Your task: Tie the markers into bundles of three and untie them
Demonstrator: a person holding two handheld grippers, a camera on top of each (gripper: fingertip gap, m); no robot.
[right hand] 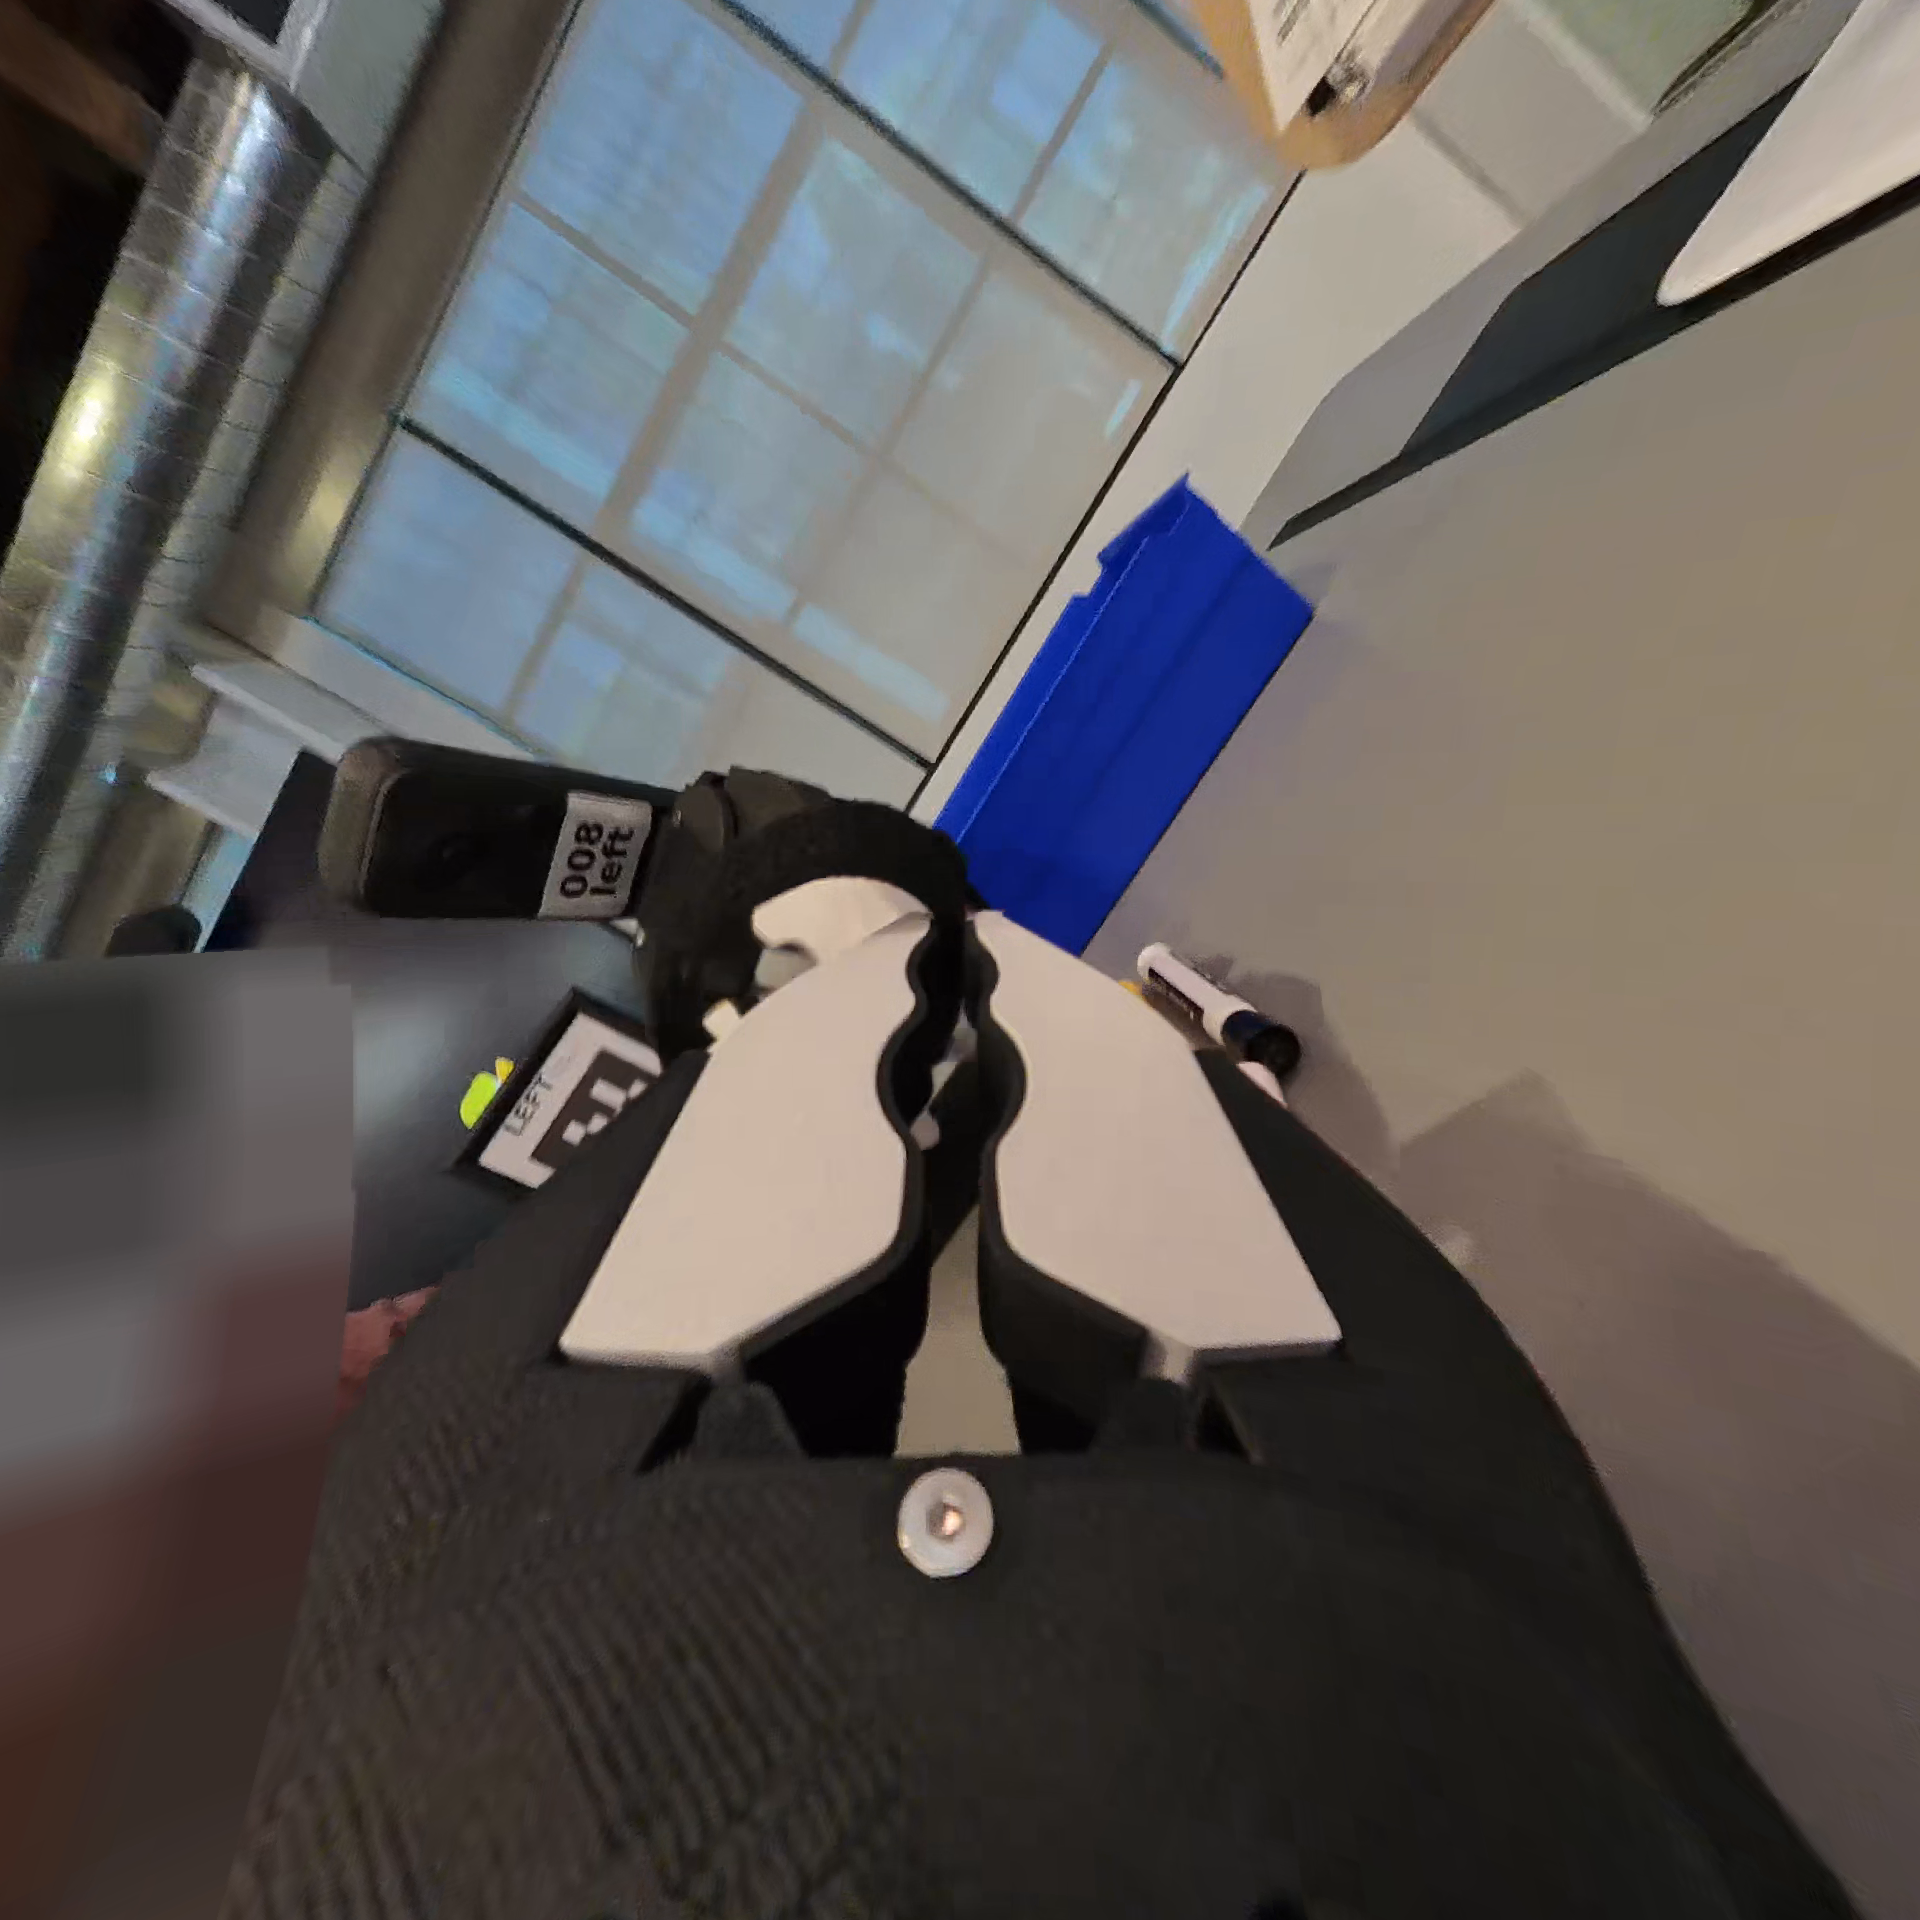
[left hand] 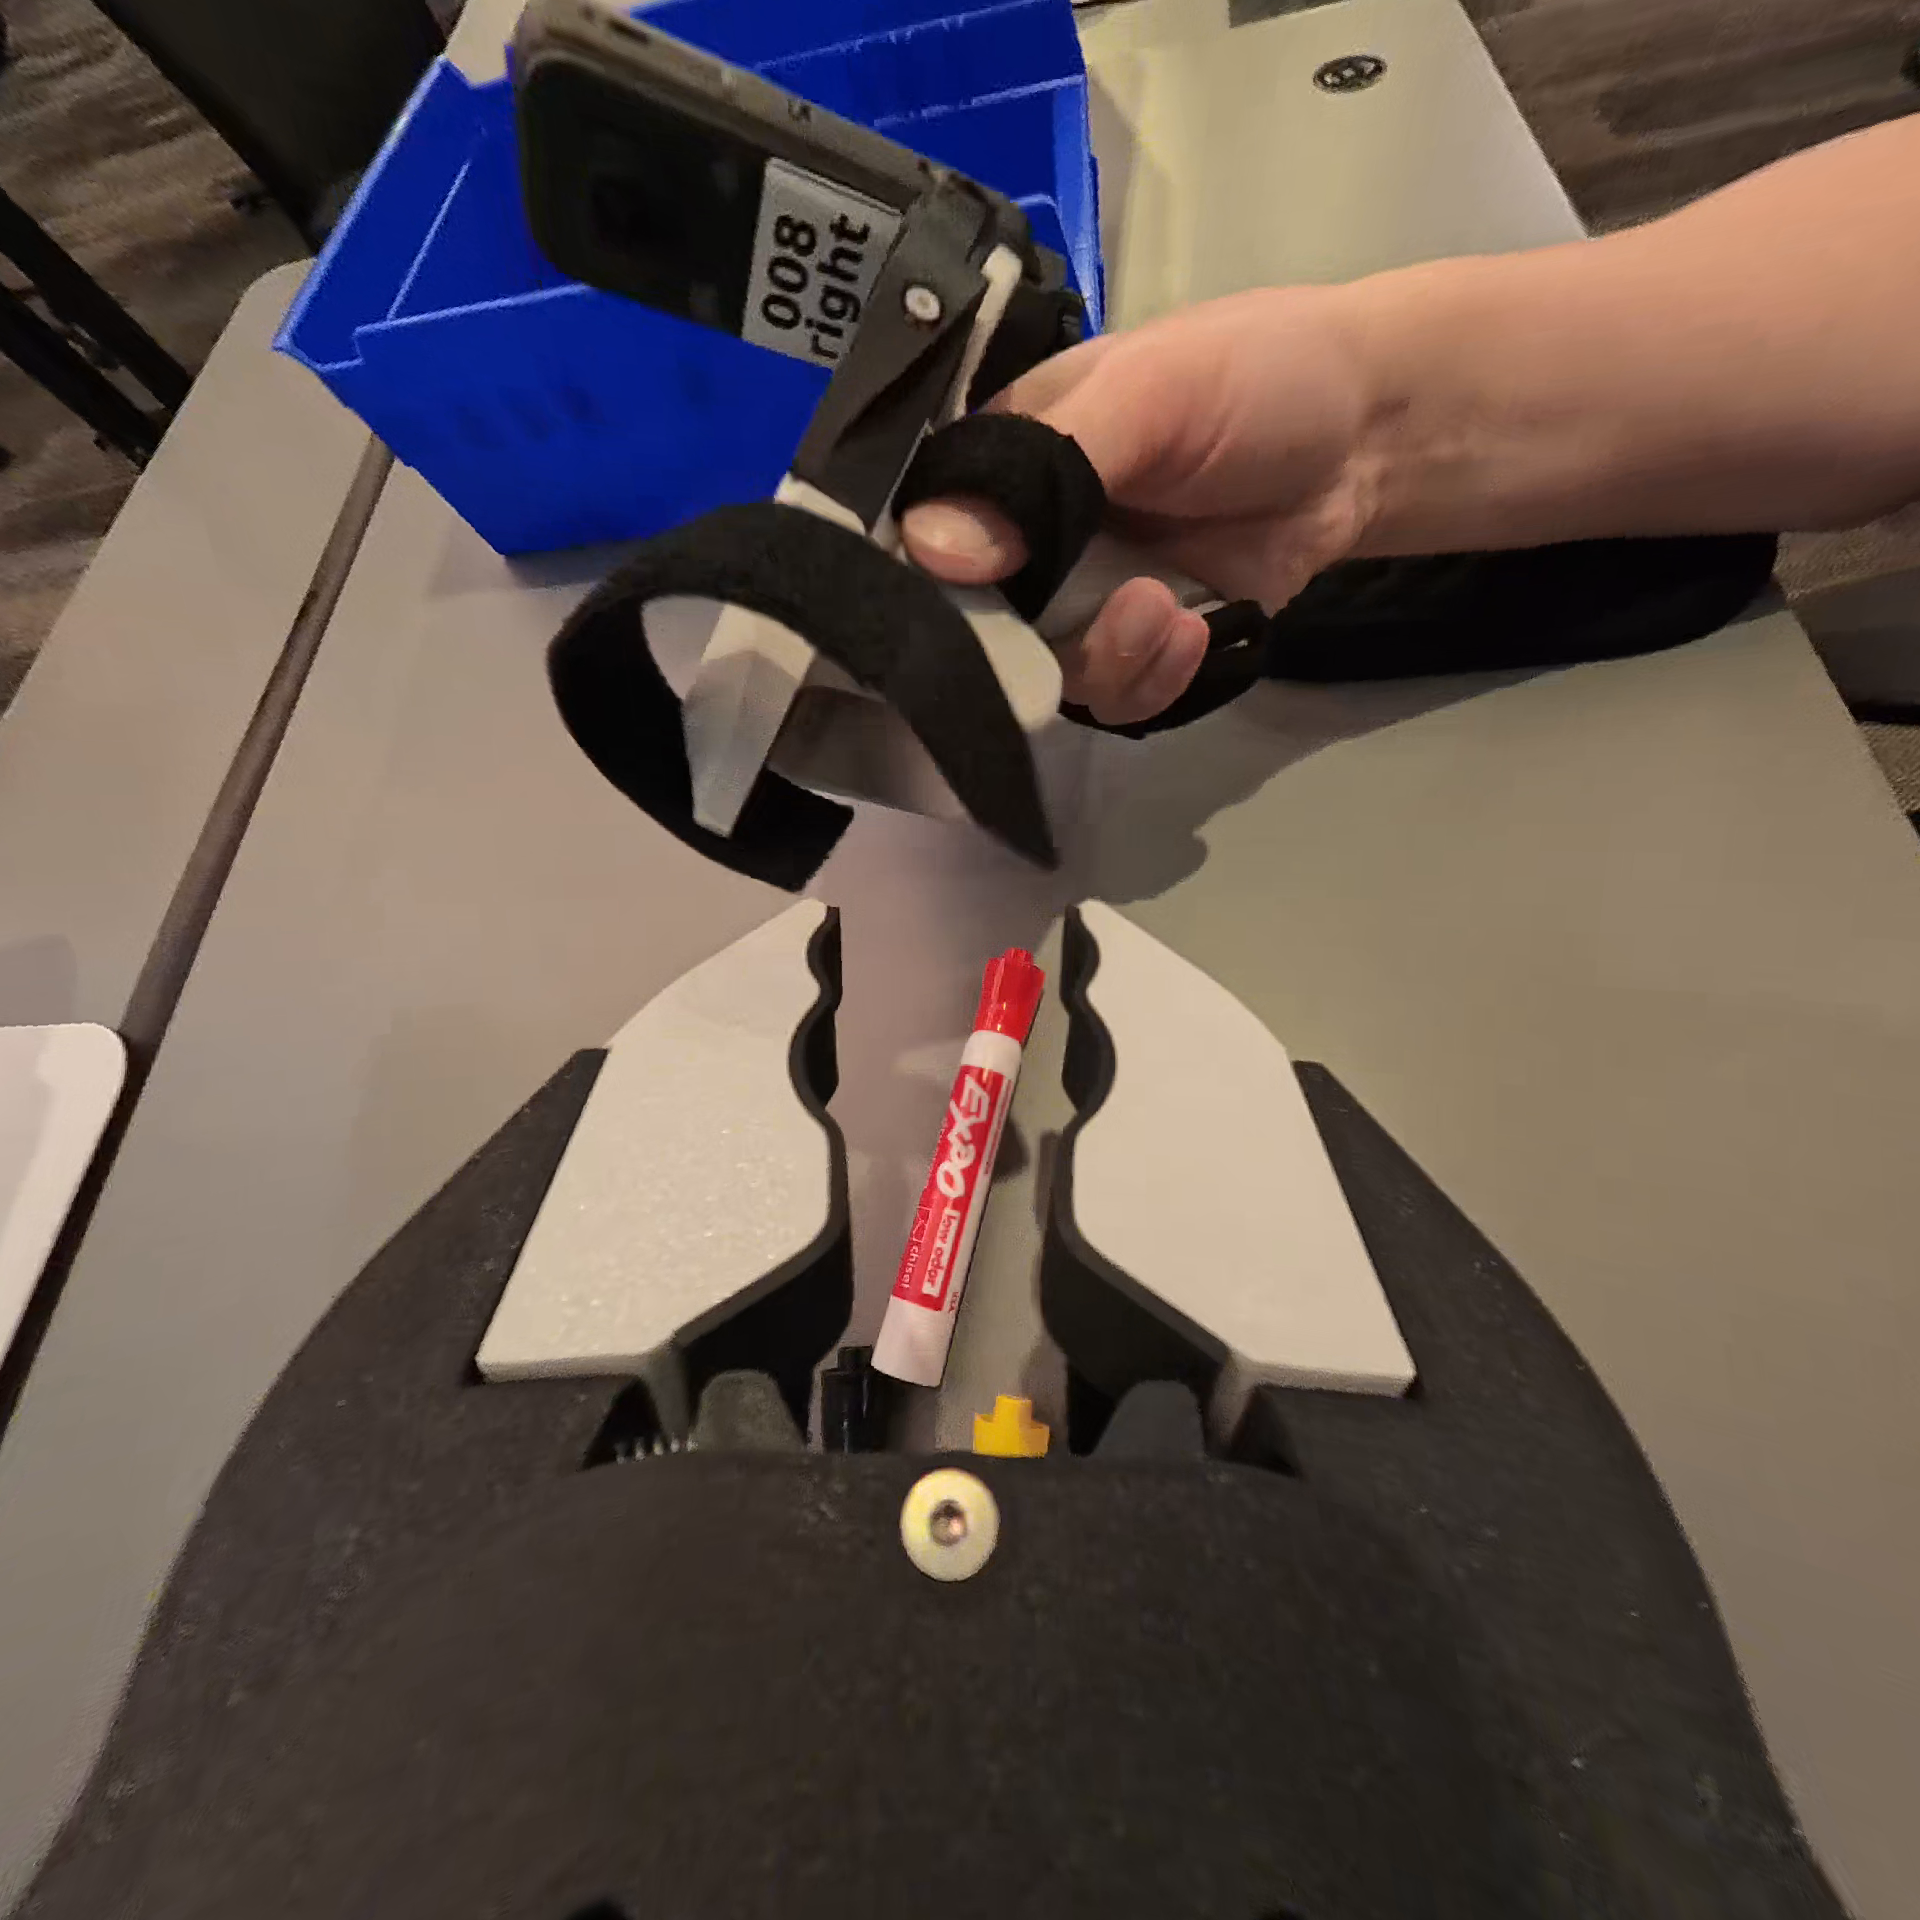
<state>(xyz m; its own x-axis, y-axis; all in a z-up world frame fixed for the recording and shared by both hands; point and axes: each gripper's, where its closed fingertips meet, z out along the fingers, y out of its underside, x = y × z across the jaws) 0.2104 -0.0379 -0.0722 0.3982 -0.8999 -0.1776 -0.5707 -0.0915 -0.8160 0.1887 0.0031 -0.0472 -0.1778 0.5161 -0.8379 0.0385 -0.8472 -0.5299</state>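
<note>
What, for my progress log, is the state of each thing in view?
left tongs: open, astride the red marker, not gripping.
right tongs: shut on the black strap.
black strap: loose loop, binding nothing.
red marker: capped, lying unbundled on the table.
blue bin: upright.

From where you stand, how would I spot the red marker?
Find the grey table with the blue bin at its far end. Nearer, the left hand-held gripper hovers open above the red marker, which lies on the tabletop. Its red cap and white barrel distinguish it from the black strap beyond.

Blue bin behind; bare table rightward
</note>
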